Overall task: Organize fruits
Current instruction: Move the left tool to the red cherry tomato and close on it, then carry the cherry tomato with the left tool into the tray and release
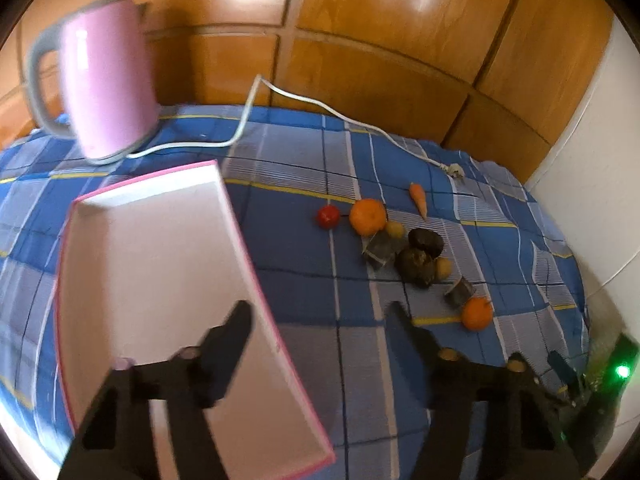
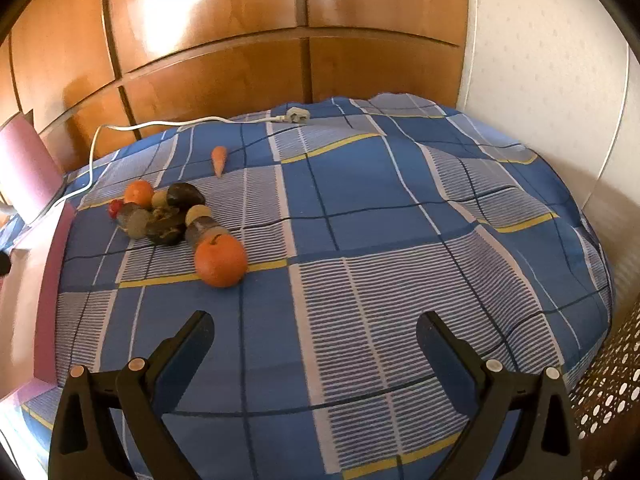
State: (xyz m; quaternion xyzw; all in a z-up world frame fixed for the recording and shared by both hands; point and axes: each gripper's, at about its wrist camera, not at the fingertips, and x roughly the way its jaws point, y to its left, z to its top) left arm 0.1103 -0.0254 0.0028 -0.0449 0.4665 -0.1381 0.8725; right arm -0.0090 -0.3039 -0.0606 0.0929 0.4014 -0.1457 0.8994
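A pile of produce lies on the blue plaid cloth: a near orange [image 2: 221, 261] [image 1: 477, 313], a far orange [image 2: 138, 192] [image 1: 367, 217], a small red fruit [image 1: 328, 216] [image 2: 115, 207], two dark avocados [image 1: 416, 267] [image 2: 185, 195], small yellowish fruits [image 1: 394, 229] and a carrot [image 1: 418, 198] [image 2: 219, 159]. A white tray with a pink rim [image 1: 256, 276] lies left of the pile. My left gripper [image 1: 320, 316] is open and empty, its left finger over the tray's near right edge. My right gripper [image 2: 314, 326] is open and empty, right of and nearer than the near orange.
A pink kettle [image 1: 108, 80] stands at the back left, with its white cord [image 1: 320, 106] and plug [image 2: 295, 115] along the back of the cloth. Two dark cylindrical objects [image 1: 378, 249] [image 1: 459, 291] lie among the fruit. Wooden panels stand behind, a white wall at the right.
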